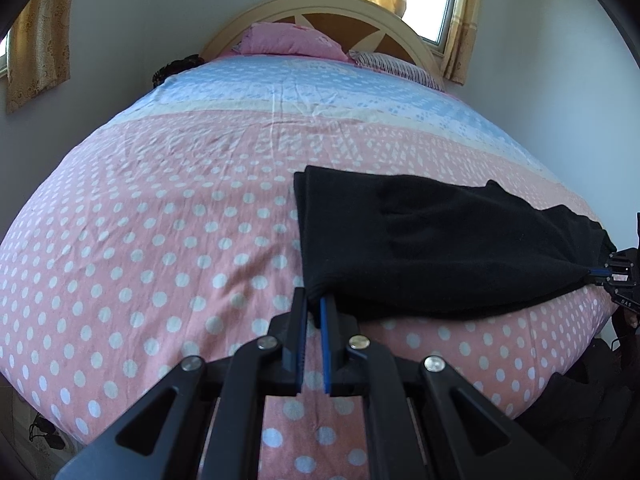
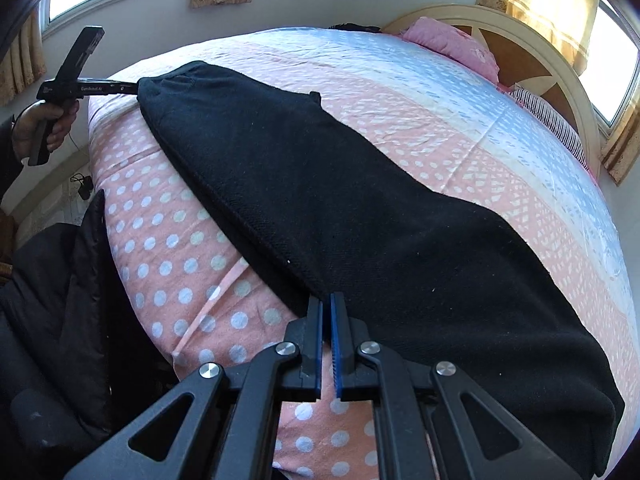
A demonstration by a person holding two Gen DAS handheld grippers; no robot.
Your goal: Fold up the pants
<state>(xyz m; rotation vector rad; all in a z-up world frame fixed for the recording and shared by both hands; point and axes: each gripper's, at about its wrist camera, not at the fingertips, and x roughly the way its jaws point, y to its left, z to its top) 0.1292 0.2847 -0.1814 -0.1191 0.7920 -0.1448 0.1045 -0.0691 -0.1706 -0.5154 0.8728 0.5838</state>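
Black pants (image 1: 432, 244) lie lengthwise near the front edge of the bed, folded leg on leg. My left gripper (image 1: 314, 308) is shut on the near corner at the leg end. My right gripper (image 2: 326, 304) is shut on the near edge at the waist end; the pants (image 2: 340, 196) stretch away from it toward the left gripper (image 2: 134, 89), seen at the far end with the hand on its handle. The right gripper also shows in the left wrist view (image 1: 596, 274) at the right rim, pinching the cloth.
The bed (image 1: 160, 220) has a pink dotted and blue sheet, with pink pillows (image 1: 292, 40) and a striped pillow (image 1: 400, 66) by the headboard. Dark clothing (image 2: 60, 300) lies off the bed's front edge. Curtained windows (image 2: 612, 52) are behind.
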